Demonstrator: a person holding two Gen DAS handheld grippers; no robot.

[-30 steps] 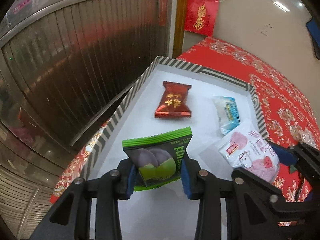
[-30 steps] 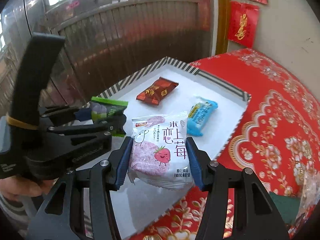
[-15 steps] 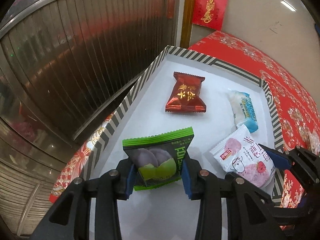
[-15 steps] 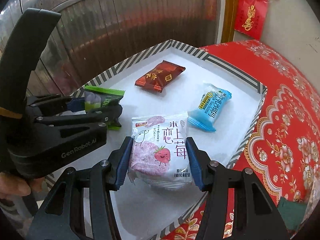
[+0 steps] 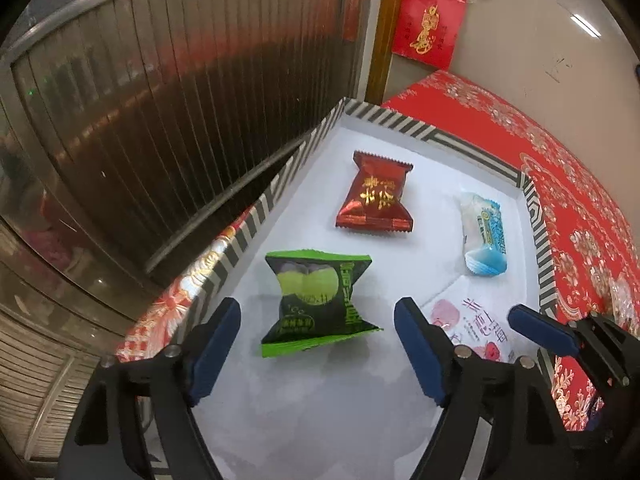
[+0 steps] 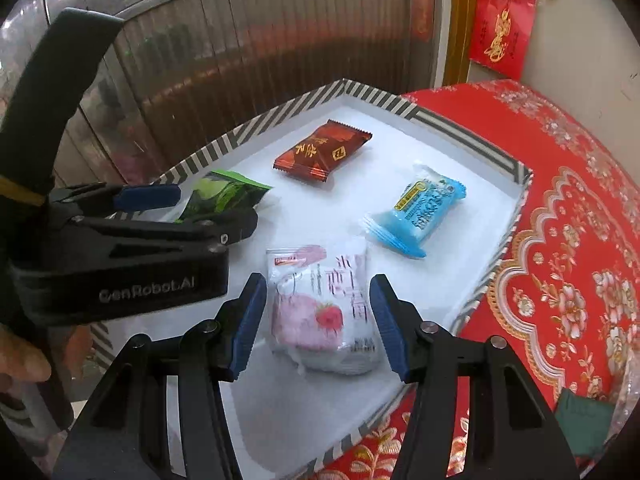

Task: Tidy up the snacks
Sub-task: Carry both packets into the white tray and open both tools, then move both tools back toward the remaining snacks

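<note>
Left wrist: left claw [image 5: 316,346] jaws just opened; green foil snack packet [image 5: 316,300], gripped a second ago, now lies free between them on the white striped-rim tray [image 5: 532,216].
Right wrist: right claw [image 6: 318,322] pads now stand just off the pink-and-white strawberry snack packet [image 6: 324,312], which rests in the tray, released.

Black plastic scissor-frame on the left gripper [image 5: 318,334] — blue ribbed pads [image 5: 416,350] inside each fingertip, silver screw heads behind them. Same build on the right gripper [image 6: 318,322]. White "GenRobot.AI" lettering along the side — yellow band at the handle.
</note>
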